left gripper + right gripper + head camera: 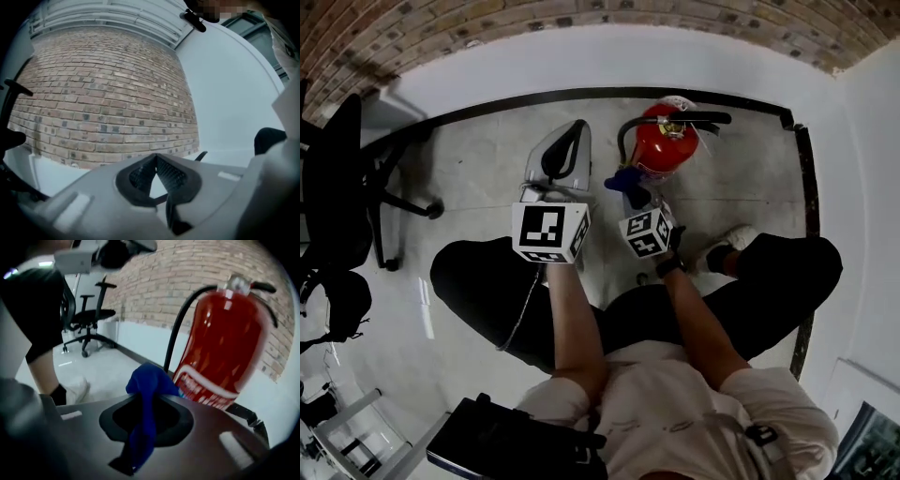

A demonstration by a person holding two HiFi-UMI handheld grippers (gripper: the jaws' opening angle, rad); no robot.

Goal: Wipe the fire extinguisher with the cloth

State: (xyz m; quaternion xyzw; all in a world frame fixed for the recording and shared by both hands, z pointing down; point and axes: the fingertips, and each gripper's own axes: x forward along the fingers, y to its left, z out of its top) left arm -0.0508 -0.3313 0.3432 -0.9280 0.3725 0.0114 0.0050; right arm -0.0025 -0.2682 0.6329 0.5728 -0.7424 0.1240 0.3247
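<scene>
Two grippers logged. Right gripper (147,401) jaws clamped on the blue cloth (146,380), a soft, light bunch with a fold poking past the tips. Fire extinguisher (220,343) stands on the floor at 12 o'clock from the person, at 1 o'clock from the cloth and near it; contact unclear. Left gripper (156,158) jaws together, empty. Judgement: the cylinder is heavy, rigid and slick; steady it at the top handle.

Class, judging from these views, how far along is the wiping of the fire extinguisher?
Done: the blue cloth is picked up, pinched in the right gripper jaws. In hand: it is held close by the red fire extinguisher; contact is unclear. Left: the wiping itself. The left gripper is shut and empty.
</scene>
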